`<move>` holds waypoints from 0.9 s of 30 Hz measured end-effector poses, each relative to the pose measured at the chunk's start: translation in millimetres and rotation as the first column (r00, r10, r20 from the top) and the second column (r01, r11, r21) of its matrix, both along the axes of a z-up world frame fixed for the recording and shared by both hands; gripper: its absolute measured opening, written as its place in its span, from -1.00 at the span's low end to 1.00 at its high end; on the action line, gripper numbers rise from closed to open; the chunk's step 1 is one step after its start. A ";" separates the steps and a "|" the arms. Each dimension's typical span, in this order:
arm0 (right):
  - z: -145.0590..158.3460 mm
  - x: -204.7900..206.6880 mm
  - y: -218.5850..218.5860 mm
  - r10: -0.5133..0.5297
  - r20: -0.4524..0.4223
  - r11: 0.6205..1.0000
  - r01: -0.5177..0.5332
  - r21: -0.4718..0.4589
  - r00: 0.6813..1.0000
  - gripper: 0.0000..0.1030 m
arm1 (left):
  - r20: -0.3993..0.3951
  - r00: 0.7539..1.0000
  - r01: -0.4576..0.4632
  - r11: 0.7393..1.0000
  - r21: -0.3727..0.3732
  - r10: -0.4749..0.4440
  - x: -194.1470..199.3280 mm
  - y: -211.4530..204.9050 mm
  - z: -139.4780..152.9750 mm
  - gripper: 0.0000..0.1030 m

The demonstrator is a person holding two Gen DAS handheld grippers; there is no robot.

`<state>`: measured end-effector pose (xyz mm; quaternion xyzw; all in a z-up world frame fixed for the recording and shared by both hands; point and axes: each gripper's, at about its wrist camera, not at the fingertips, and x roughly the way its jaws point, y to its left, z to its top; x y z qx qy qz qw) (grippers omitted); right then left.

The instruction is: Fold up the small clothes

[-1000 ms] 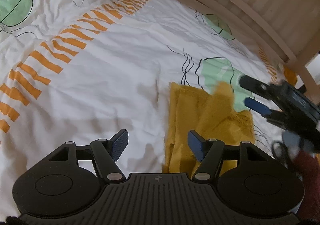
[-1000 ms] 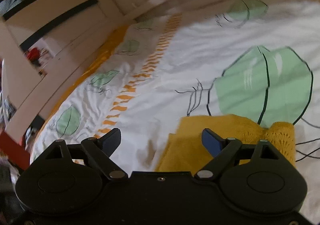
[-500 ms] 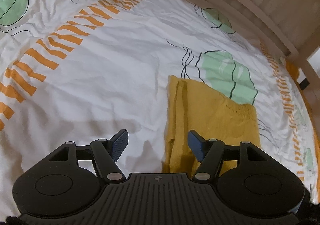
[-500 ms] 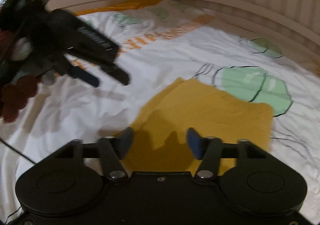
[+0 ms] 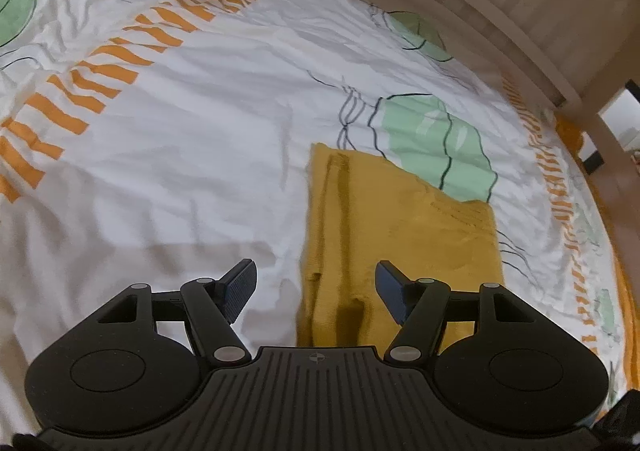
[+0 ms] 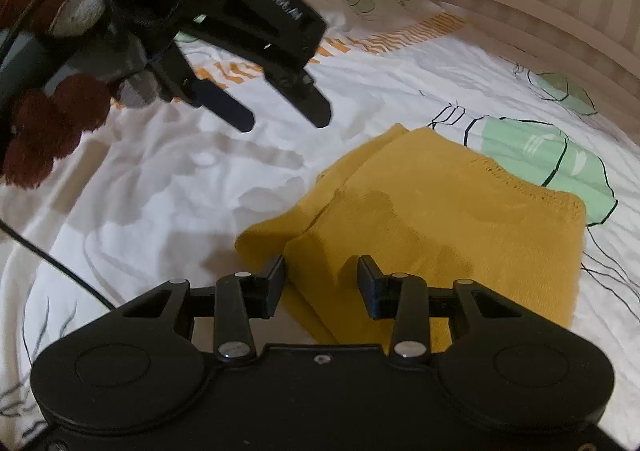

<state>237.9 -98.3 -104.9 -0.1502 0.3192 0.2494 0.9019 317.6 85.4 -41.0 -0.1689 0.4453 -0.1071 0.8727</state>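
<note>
The yellow garment (image 6: pixel 440 227) lies folded flat on the bed (image 5: pixel 200 171), with the right hand-held gripper (image 6: pixel 321 287) released over its near corner and the left hand-held gripper (image 5: pixel 316 287) released above; next likely comes another fold, gripping that corner.

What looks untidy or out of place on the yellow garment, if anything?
The garment lies folded on the sheet, but its left edge is uneven: a lower layer sticks out beyond the top fold. Both grippers are open. Nothing looks torn or spilled.
</note>
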 end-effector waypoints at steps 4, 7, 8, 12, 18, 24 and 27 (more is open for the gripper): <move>-0.9 -1.9 -2.6 0.027 -0.010 1.000 -0.027 0.006 1.000 -0.81 | 0.004 1.000 0.024 1.000 0.000 -0.024 0.1 -7.2 -1.8 0.25; 10.8 -1.3 -20.6 -0.050 0.013 0.994 0.048 0.095 0.999 -0.81 | 0.003 0.999 0.046 0.999 -0.029 -0.046 -0.4 -11.0 -3.9 0.25; 15.8 -0.3 -29.0 -0.085 0.020 0.989 0.082 0.126 0.996 -0.81 | 0.000 0.999 0.054 0.997 -0.050 -0.054 0.1 -11.6 -5.0 0.25; 32.3 7.1 -60.5 -0.163 0.008 0.961 0.157 0.226 0.987 -0.81 | -0.044 0.996 0.065 0.983 -0.172 -0.074 6.9 -15.4 -12.8 0.25; 30.5 7.1 -69.5 -0.177 -0.007 0.948 0.173 0.266 0.984 -0.81 | -0.105 0.985 0.116 0.973 -0.198 -0.138 24.1 -37.5 -26.6 0.26; 29.8 6.7 -71.9 -0.174 -0.018 0.943 0.172 0.284 0.985 -0.81 | -0.161 0.973 0.129 0.970 -0.207 -0.164 43.7 -50.1 -43.3 0.25; 28.3 5.5 -72.3 -0.169 -0.021 0.944 0.168 0.283 0.985 -0.81 | -0.136 0.978 0.125 0.964 -0.235 -0.160 52.5 -50.1 -41.5 0.26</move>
